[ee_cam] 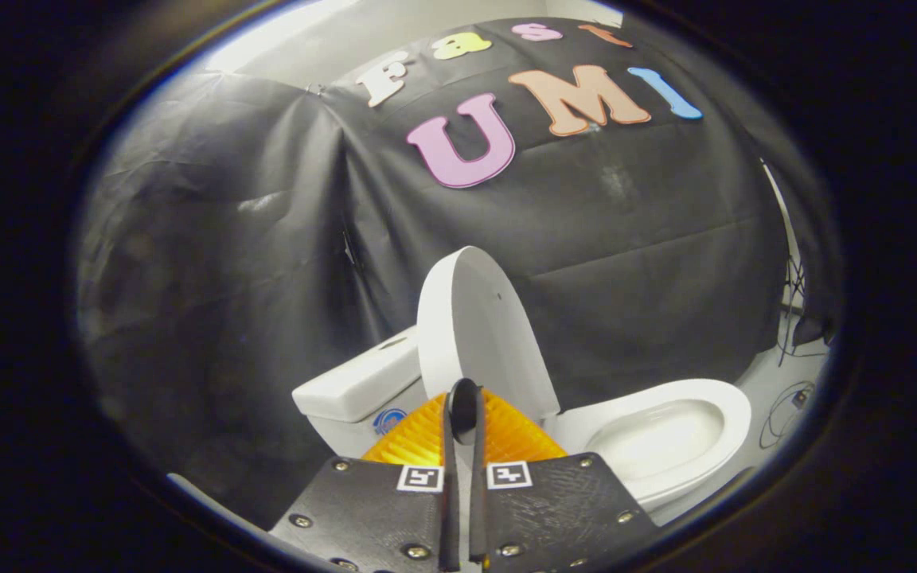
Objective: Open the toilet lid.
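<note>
Toilet lid (pixel 478 334) stands upright at frame centre, bowl (pixel 665 434) exposed; task looks done. Jaws nearly closed, holding nothing.

Lighting, as seen over my fingers (pixel 427 442): dim overall — brightest on the white toilet lid (pixel 478 334) and bowl (pixel 665 434), with soft glare. Cloth wall (pixel 267 239) is dark with a faint sheen on its folds. Fisheye bends the edges — periphery is blurred, my fingers slightly soft.
</note>
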{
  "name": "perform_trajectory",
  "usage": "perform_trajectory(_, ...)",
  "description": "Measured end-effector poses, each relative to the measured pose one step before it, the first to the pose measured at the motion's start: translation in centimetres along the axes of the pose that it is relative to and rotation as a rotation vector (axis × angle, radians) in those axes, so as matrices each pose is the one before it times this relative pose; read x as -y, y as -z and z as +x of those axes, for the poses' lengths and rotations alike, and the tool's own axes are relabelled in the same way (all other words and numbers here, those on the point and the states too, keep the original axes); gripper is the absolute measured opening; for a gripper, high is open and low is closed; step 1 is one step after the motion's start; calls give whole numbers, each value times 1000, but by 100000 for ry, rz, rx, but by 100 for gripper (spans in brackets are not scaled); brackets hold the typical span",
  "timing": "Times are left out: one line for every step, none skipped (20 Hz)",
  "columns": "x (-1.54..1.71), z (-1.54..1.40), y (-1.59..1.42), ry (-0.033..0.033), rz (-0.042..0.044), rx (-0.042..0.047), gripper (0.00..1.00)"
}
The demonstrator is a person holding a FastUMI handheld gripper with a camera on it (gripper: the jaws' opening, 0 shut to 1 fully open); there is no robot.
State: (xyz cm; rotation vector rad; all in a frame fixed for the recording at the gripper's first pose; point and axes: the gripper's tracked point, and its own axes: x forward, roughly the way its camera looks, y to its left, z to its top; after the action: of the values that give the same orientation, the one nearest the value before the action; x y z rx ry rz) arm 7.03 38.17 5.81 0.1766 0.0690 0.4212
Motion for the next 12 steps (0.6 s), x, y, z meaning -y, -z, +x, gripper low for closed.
perform_trajectory(-352,78,159,-535,-602,665,5)
perform_trajectory(-342,160,125,-635,-1291,314,6)
perform_trajectory(-235,6,170,6,-1501,402,6)
perform_trajectory(-68,-34,26,167,-1191,335,7)
perform_trajectory(3,79,-27,-107,-146,259,7)
perform_trajectory(38,-31,-145,-143,75,496,8)
perform_trajectory(-185,69,307,-514,266,-359,8)
perform_trajectory(-129,-3,-13,-923,403,-26,9)
perform_trajectory(-217,138,206,-799,690,-619,9)
perform_trajectory(3,106,-66,-750,940,399,11)
perform_trajectory(-154,101,365,-1269,976,-1287,12)
perform_trajectory(-164,-12,-151,-644,675,924,14)
